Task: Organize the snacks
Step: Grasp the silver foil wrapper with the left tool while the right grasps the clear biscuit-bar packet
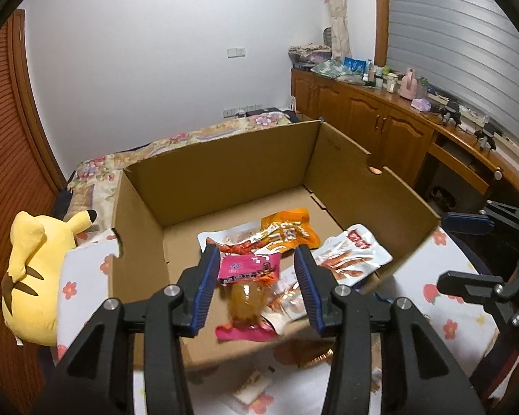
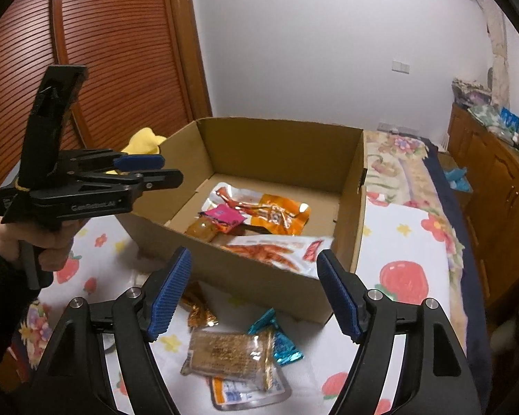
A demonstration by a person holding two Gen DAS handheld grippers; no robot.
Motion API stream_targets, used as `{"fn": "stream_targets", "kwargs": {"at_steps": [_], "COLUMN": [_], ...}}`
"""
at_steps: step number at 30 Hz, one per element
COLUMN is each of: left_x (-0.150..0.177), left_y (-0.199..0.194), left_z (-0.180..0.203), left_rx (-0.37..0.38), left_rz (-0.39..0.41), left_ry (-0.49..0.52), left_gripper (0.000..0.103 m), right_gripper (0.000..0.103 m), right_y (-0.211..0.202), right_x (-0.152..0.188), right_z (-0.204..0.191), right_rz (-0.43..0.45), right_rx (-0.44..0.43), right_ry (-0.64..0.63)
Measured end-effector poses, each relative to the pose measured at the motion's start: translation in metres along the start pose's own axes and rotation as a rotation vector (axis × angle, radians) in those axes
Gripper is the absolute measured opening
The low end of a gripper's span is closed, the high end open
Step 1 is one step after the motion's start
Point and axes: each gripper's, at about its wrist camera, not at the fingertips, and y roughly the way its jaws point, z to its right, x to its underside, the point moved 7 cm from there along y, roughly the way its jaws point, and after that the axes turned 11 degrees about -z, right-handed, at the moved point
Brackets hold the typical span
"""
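Right wrist view: several snack packets are already laid inside the cardboard box; a few packets remain on the bed before the box. Left tongs and right tongs are held open, both empty.

Walls were plain white, with a switch plate and low sockets. A louvred wooden door stood at one side. Wooden cabinets ran along the window side, their top cluttered. A closed ribbed blind covered the window; a tied curtain hung beside it. The bed carried floral covers.
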Motion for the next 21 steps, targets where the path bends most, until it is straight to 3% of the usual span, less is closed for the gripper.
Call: {"fn": "stream_targets", "kwargs": {"at_steps": [12, 21], "left_x": [0.056, 0.106], "left_y": [-0.06, -0.056], "left_z": [0.019, 0.022], "left_rx": [0.023, 0.036], "left_rz": [0.066, 0.026], "left_ry": [0.03, 0.015], "left_gripper": [0.05, 0.055], "right_gripper": [0.079, 0.08], "right_y": [-0.013, -0.003], "right_x": [0.042, 0.077], "right_z": [-0.015, -0.016], "right_rz": [-0.002, -0.037], "right_rx": [0.016, 0.016], "right_ry": [0.041, 0.094]}}
